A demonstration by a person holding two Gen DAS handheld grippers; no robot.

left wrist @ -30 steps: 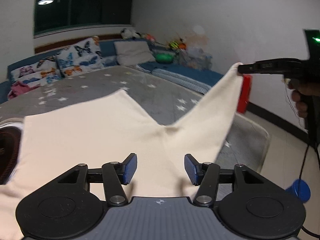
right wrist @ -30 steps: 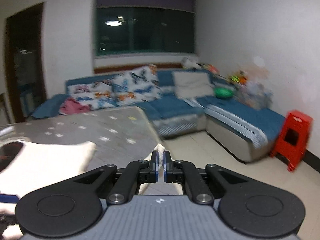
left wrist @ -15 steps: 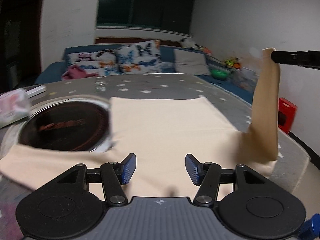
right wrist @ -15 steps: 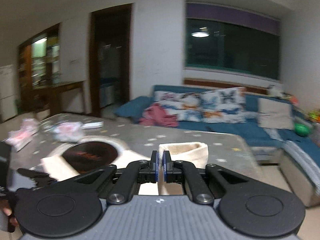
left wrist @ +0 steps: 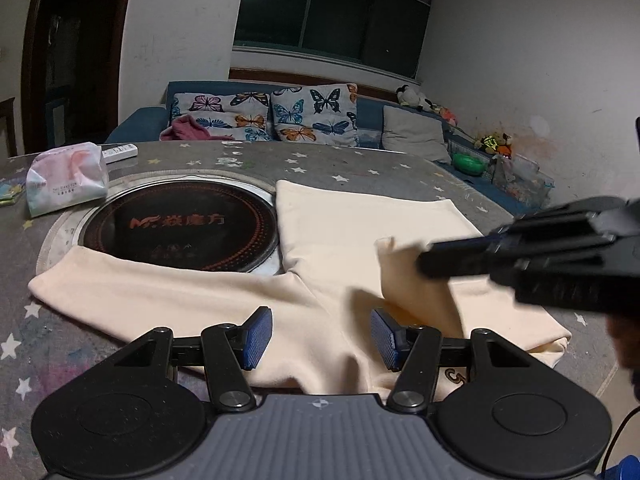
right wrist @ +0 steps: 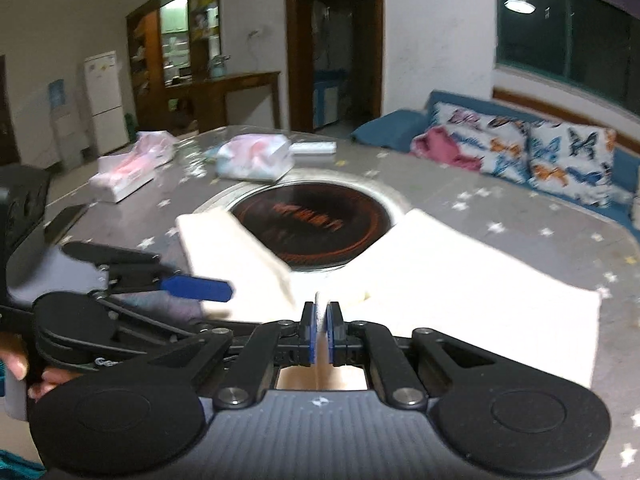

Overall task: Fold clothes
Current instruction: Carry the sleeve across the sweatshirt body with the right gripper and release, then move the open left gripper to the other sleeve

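So here's my view right now: the cream trousers are spread on the grey star-print table, waist end near me and the two legs fanning away. One leg runs off to the left along the near rim of the round black cooktop set into the table, the other runs to the far right past the cooktop's right edge. The fabric is plain, pale and fairly smooth, with a soft crease where the legs meet. There's a small dark printed mark near the waist, partly hidden behind my left gripper.

My left gripper hovers just over the crotch area with its blue pads about half apart and nothing between them, so it's holding nothing.

My right gripper comes in from the right and has a corner of the cloth pinched between its pads; in the right wrist view a thin white edge sits in the narrow slot, and the jaws are just starting to part. The lifted flap hangs folded over the right side of the trousers.

A tissue pack sits far left on the table, well clear of the cloth.
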